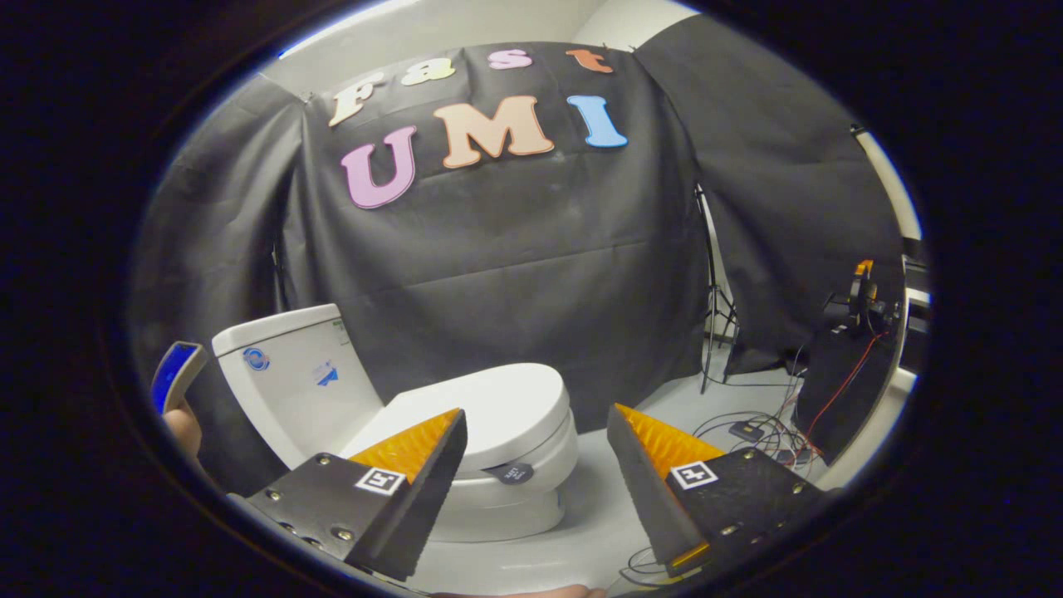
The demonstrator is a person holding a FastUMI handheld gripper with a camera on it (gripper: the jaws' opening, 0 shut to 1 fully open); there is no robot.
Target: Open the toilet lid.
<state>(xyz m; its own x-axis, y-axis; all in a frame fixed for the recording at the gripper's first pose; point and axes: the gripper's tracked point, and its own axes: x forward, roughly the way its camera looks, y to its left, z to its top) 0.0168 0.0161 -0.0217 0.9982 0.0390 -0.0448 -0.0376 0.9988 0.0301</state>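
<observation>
The jaws of the gripper point(536, 432) stand wide apart with nothing between them, well short of the toilet. Just beyond the left finger, at about eleven o'clock from the gap, the closed toilet lid point(498, 407) lies flat on the white toilet bowl point(515, 490), with the tank point(291, 374) behind it at ten o'clock and a person's fingers point(184, 428) beside the tank. Farther off at two o'clock, cables point(760, 432) lie on the floor point(598, 498) near a light stand point(712, 307) against the black cloth wall point(515, 266).
</observation>
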